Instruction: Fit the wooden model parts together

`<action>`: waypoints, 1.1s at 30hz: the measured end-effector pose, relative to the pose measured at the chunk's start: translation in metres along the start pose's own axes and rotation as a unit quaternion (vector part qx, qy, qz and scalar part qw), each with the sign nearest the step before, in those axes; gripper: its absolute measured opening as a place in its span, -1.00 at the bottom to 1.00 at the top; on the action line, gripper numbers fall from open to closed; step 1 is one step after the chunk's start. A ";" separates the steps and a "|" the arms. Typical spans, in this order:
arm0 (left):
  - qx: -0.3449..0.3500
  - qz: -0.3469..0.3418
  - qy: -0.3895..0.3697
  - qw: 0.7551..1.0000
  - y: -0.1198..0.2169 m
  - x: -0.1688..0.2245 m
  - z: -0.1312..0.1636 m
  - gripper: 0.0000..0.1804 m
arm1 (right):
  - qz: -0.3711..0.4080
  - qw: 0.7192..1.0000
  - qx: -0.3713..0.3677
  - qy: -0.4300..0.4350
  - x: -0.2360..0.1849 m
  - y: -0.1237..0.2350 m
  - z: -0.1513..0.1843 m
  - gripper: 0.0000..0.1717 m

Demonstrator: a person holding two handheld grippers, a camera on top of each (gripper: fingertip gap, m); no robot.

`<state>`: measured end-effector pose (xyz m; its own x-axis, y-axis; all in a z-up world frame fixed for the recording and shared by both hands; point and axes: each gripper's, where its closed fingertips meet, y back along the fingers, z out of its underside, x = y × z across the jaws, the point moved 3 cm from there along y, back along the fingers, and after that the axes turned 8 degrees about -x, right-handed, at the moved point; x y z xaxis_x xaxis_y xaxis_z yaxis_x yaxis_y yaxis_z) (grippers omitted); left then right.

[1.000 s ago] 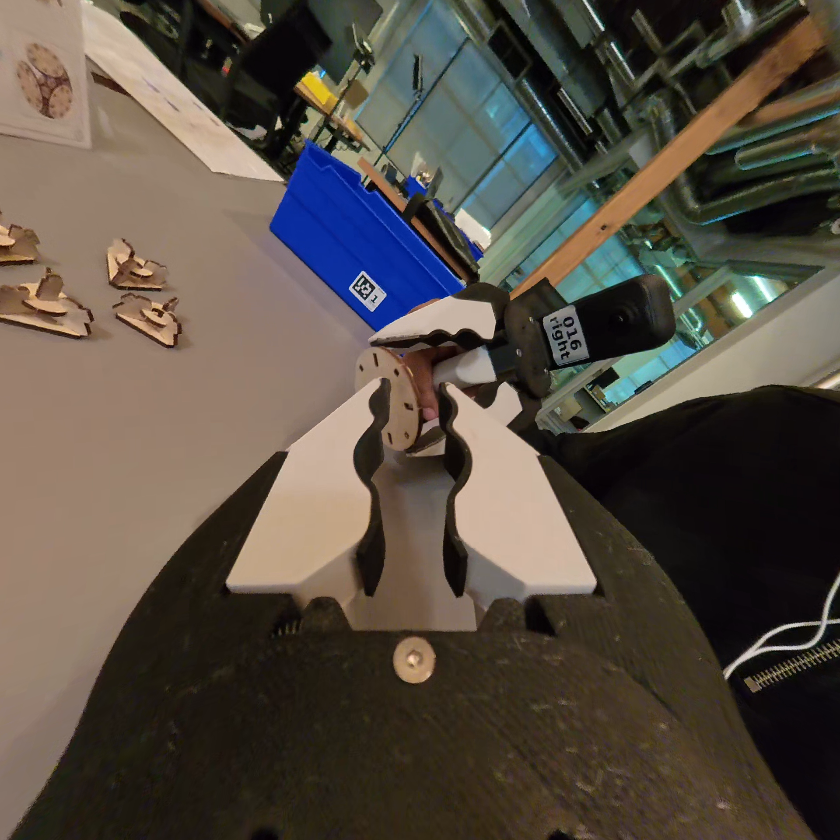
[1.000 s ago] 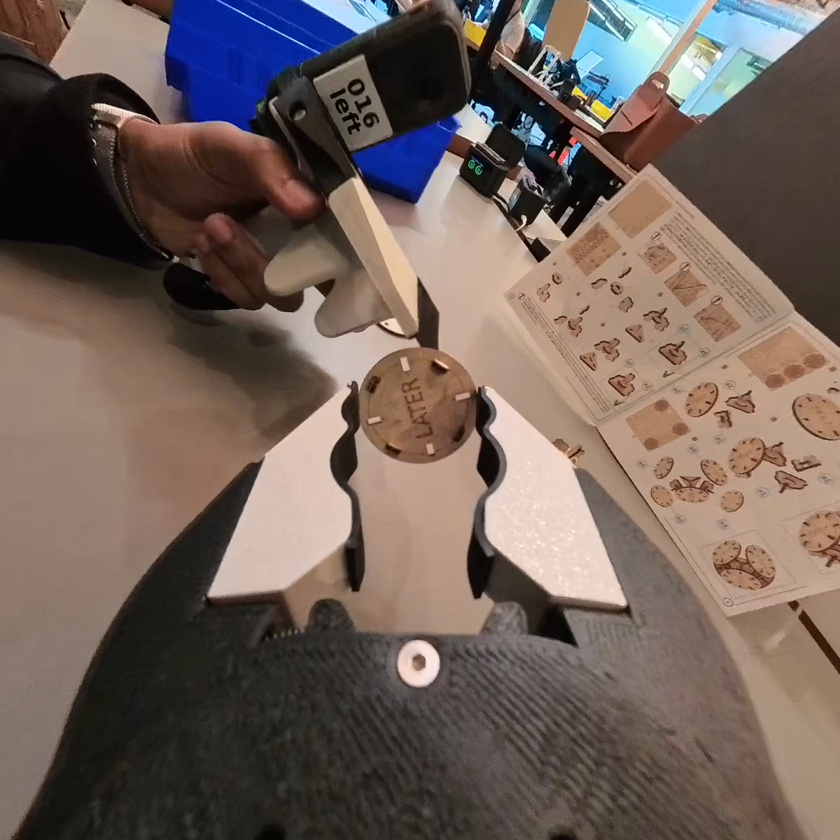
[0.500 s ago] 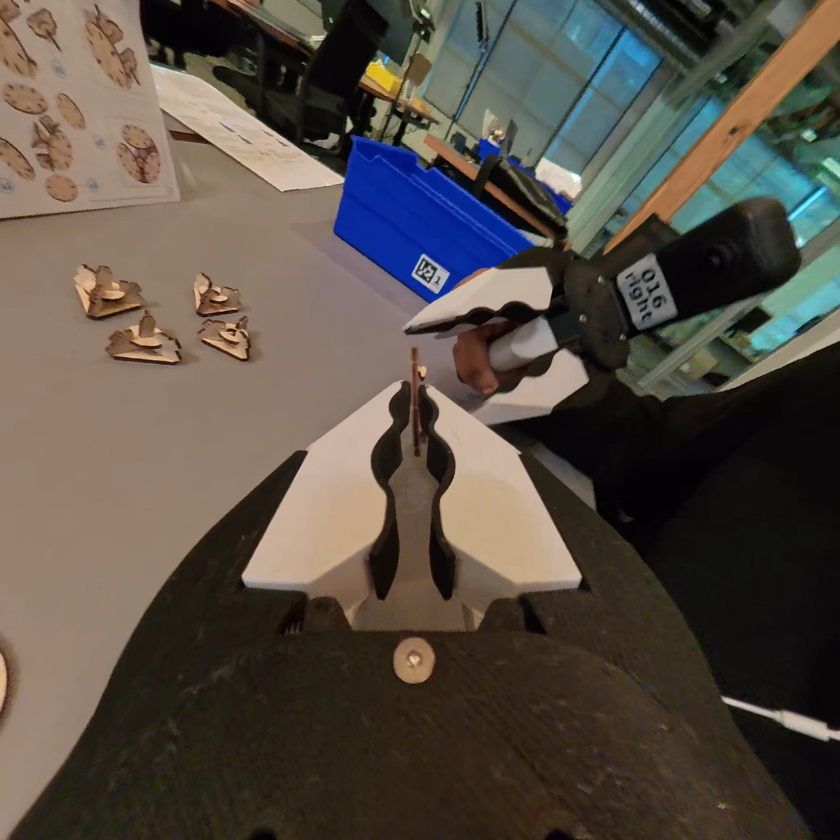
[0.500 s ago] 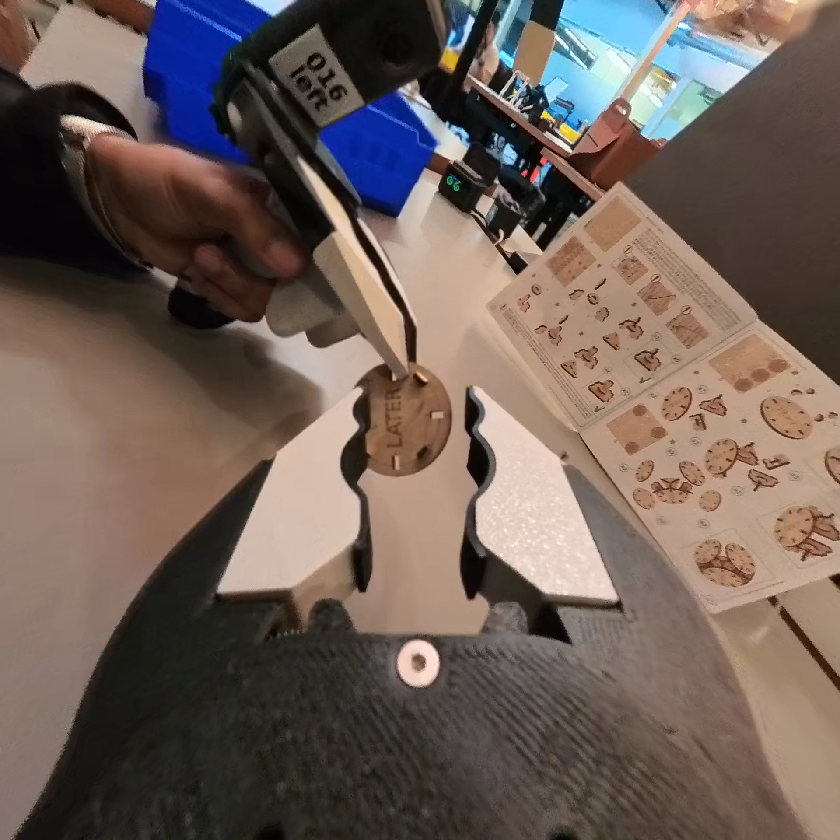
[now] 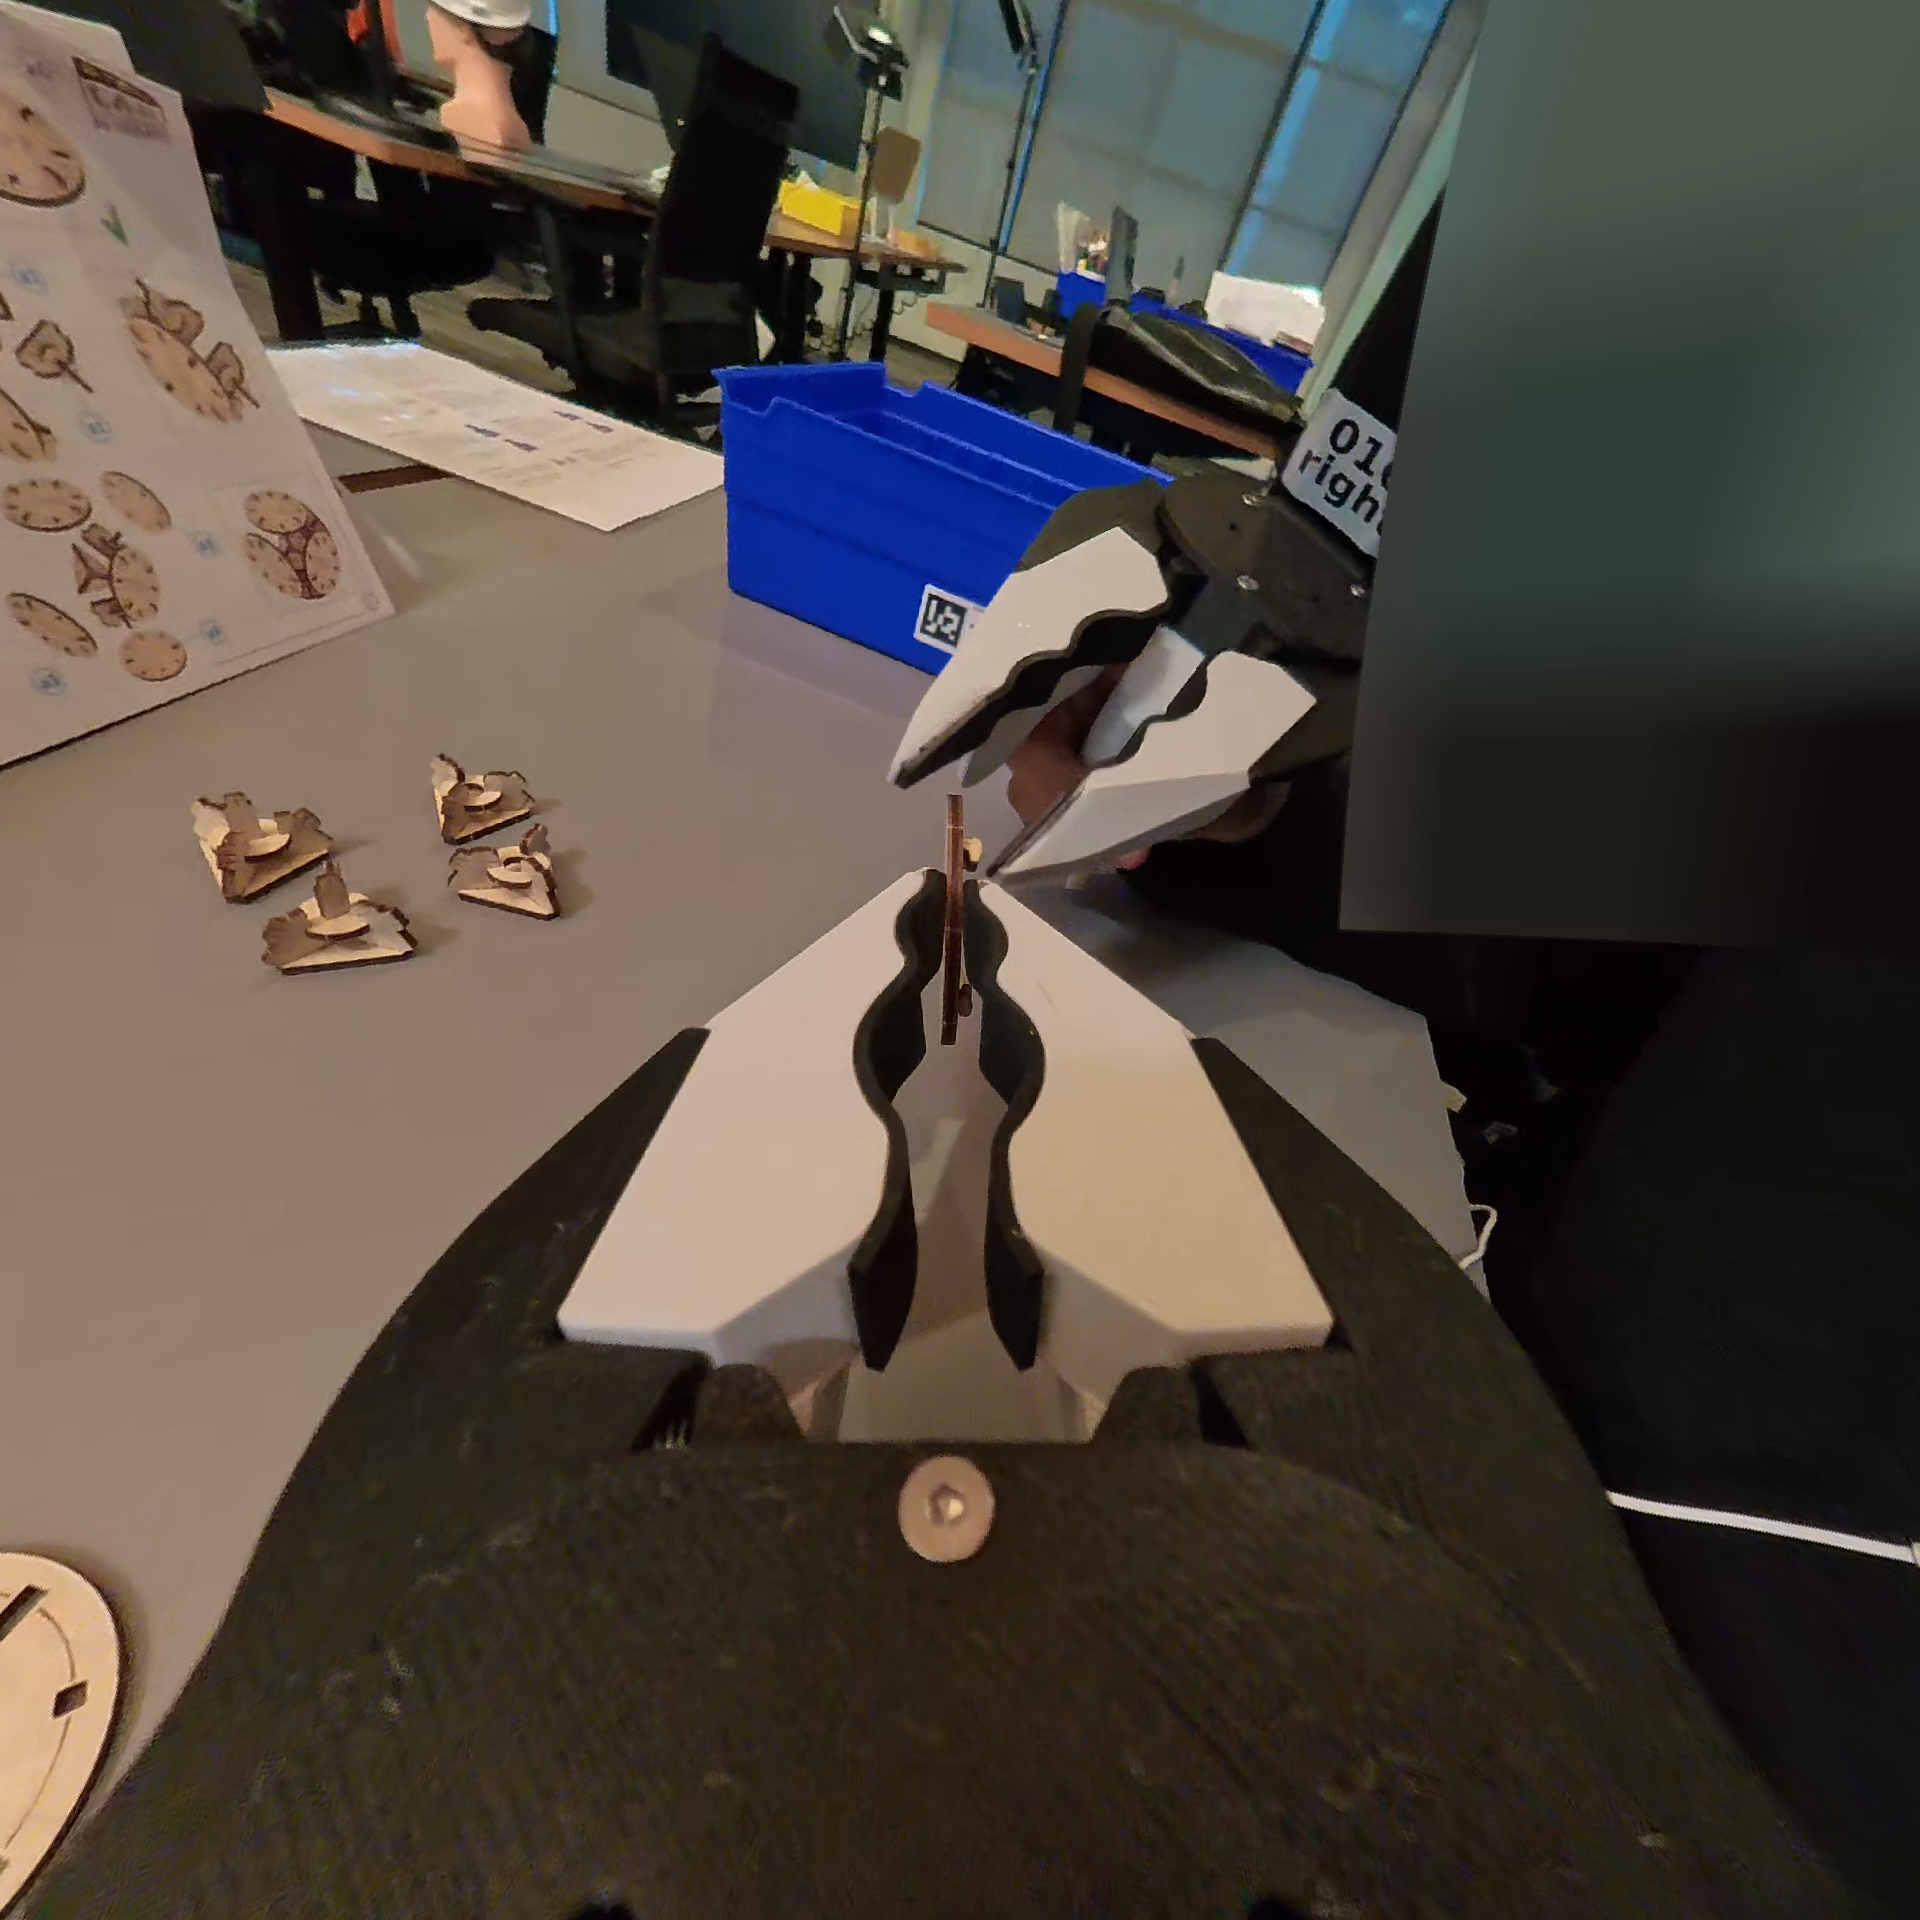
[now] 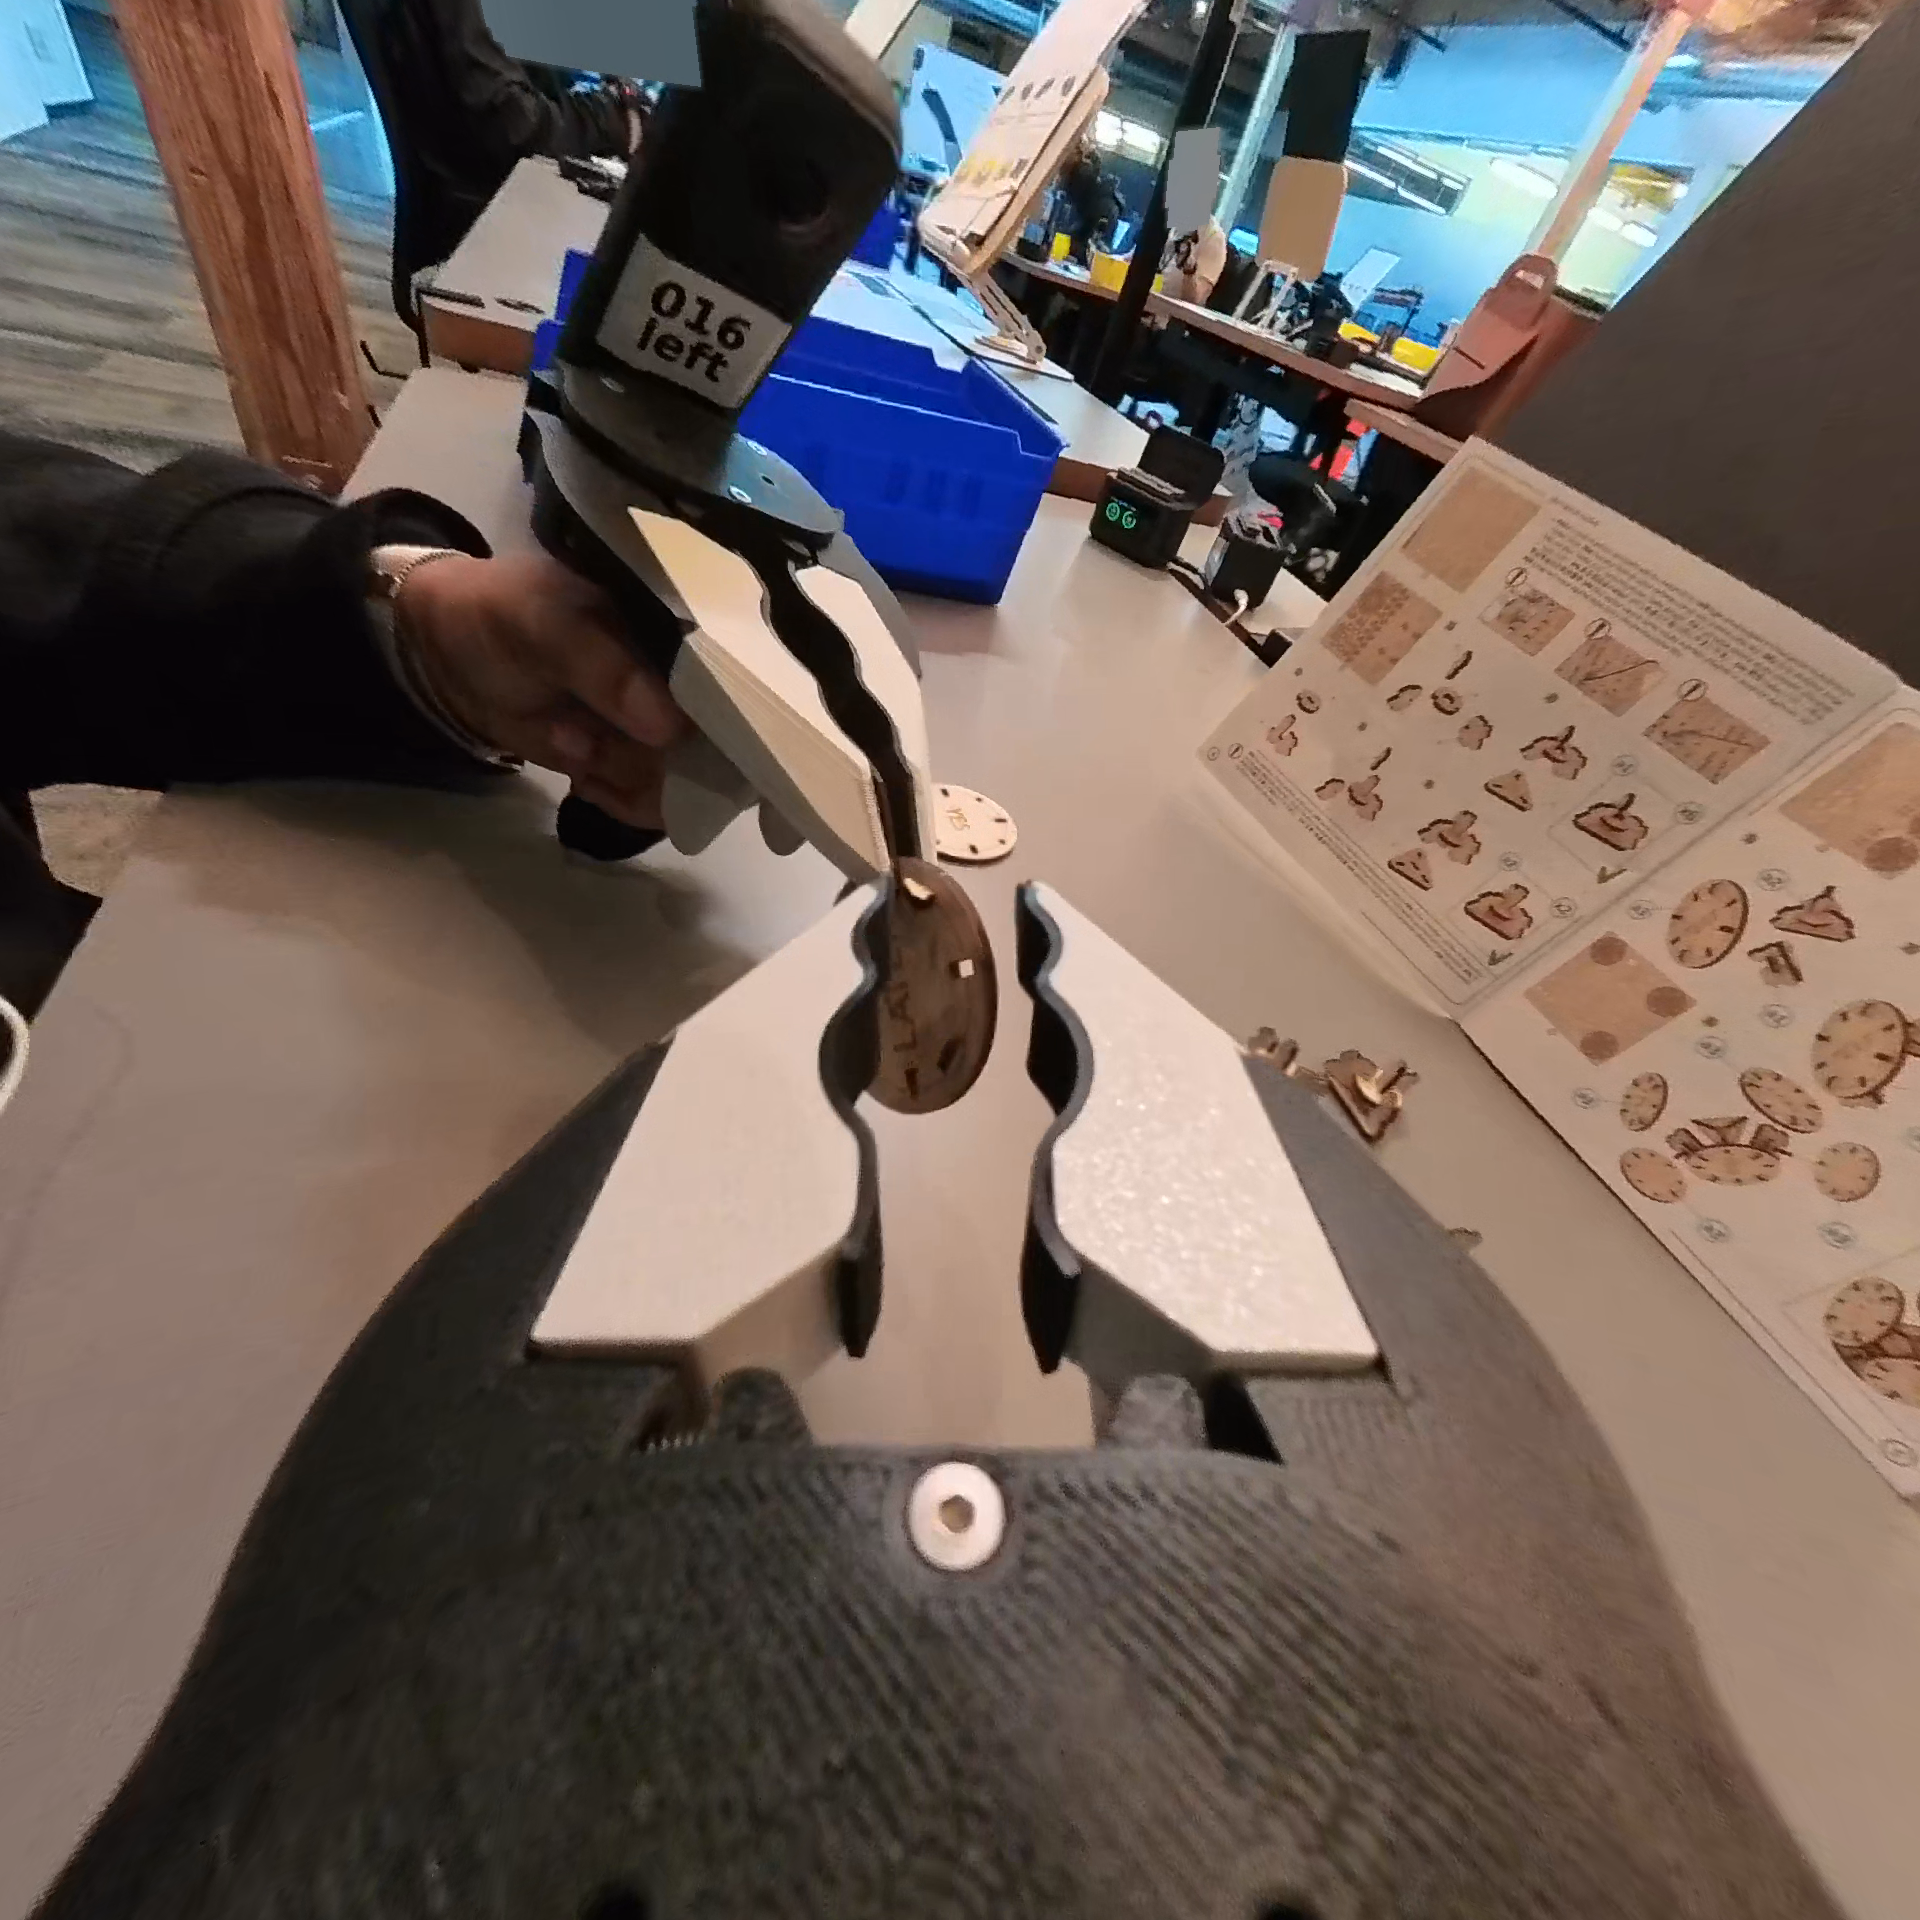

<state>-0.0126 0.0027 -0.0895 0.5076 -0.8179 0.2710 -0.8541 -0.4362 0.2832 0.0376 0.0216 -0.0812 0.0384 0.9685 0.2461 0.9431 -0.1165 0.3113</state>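
Left gripper (image 5: 951, 899) clamped on a thin dark wooden disc (image 5: 950, 925), held edge-on between the pads; disc pokes out past the fingertips, off the table. Right gripper (image 6: 951, 904) part open around the same disc (image 6: 935, 1013): disc lies close along its left pad, clear gap to the right pad, not gripped. Blue bin (image 5: 883, 488) at far side of grey table (image 5: 520, 1091); visible part of its inside looks bare, bottom hidden. Four small wooden assemblies (image 5: 374, 852) lie loose on the table, apart from the bin. Pale disc (image 6: 971, 821) flat on table beyond the grippers. Instruction sheet (image 6: 1621, 883) open at right
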 end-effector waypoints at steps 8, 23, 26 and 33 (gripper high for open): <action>0.016 0.026 0.008 0.999 0.002 0.005 -0.004 -1.00 | -0.018 1.000 0.006 0.002 -0.003 0.003 -0.002 -0.83; 0.022 0.058 0.017 0.998 0.004 0.010 -0.005 -1.00 | -0.058 0.997 0.029 -0.027 -0.007 0.007 -0.006 -0.86; 0.017 0.064 0.013 0.998 0.003 0.012 -0.004 -1.00 | -0.077 0.996 0.031 -0.036 -0.009 0.008 -0.007 -0.85; 0.018 0.077 0.011 0.997 0.003 0.016 -0.004 -1.00 | -0.097 0.994 0.031 -0.035 -0.013 0.010 -0.008 -0.88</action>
<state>-0.0068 -0.0105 -0.0805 0.3722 -0.8676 0.3297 -0.9254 -0.3194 0.2040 0.0440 0.0064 -0.0740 -0.1251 0.9846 0.1217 0.9535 0.0855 0.2889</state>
